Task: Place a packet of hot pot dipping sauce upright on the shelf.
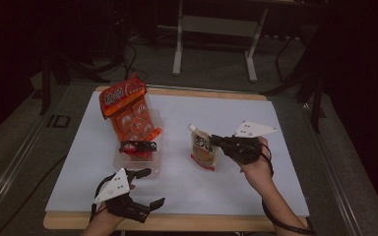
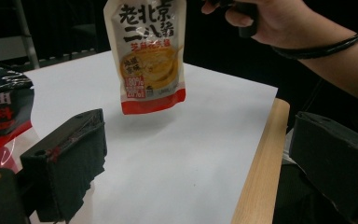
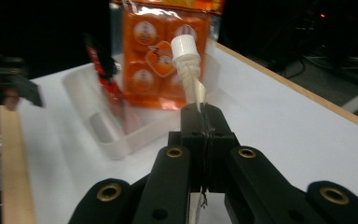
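A white spouted sauce pouch point(image 1: 204, 149) with an orange-and-red label hangs just above the white sheet point(image 1: 236, 110) covering the wooden table point(image 1: 182, 222), pinched at its upper edge by the right gripper point(image 1: 215, 140), whose two black jaws are pressed together on the pouch's thin seam just below the white screw cap point(image 3: 185, 47). In the left gripper view the pouch point(image 2: 148, 55) dangles clear of the sheet, the person's right hand point(image 2: 261, 21) above it. The left gripper point(image 1: 147, 186) rests near the table's front edge, its jaws standing wide apart with nothing between them. To the left of the pouch sits a clear plastic tray point(image 1: 153, 160) holding an upright orange snack packet point(image 1: 130, 109) and a small dark red-and-black sachet point(image 1: 138, 146).
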A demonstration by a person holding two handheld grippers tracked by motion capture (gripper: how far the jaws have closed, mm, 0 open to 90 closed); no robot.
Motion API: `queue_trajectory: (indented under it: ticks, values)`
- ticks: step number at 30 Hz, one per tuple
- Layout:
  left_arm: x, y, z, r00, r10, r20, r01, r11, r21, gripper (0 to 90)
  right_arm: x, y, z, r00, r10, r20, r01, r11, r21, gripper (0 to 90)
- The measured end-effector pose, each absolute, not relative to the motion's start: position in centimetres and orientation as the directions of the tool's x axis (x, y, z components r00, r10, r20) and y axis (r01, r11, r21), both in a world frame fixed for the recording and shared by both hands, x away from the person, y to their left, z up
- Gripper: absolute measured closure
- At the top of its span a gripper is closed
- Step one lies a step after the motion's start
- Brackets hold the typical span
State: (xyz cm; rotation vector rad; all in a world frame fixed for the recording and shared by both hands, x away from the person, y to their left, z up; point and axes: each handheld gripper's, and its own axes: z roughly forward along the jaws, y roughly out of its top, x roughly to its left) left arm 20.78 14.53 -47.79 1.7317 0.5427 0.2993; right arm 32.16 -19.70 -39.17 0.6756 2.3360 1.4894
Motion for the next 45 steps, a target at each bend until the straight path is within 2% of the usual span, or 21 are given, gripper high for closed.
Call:
queue_trajectory:
  ticks: [22,27,39,42,44,45]
  values:
    - [21.6,13.9,-45.9,0.863,0.498,-0.079,0.175,-0.148,0.973,4.6,27.1,-18.6,-37.1,-0.926,0.376,-0.007,0.137,0.353,0.926,89.3]
    - [21.8,13.6,-44.6,0.869,0.493,-0.045,0.147,-0.169,0.975,5.6,26.4,-18.3,-37.1,-0.935,0.354,-0.002,0.13,0.349,0.928,89.3]
    - [22.1,12.4,-42.3,0.91,0.414,-0.013,0.079,-0.144,0.986,5.6,24.7,-17.7,-36.5,-0.96,0.28,0.008,0.106,0.339,0.935,89.2]
    - [22.2,12.1,-41.9,0.922,0.386,0.01,0.055,-0.159,0.986,7.0,24.3,-17.4,-36.5,-0.963,0.268,0.004,0.099,0.345,0.933,89.2]
    - [22.2,11.9,-41.8,0.932,0.362,0.012,0.051,-0.163,0.985,15.1,24.3,-17.3,-36.6,-0.967,0.254,0.017,0.106,0.339,0.935,89.2]
    - [22.2,11.9,-41.8,0.932,0.362,0.012,0.051,-0.163,0.985,15.0,24.3,-17.3,-36.6,-0.967,0.254,0.017,0.106,0.339,0.935,89.2]
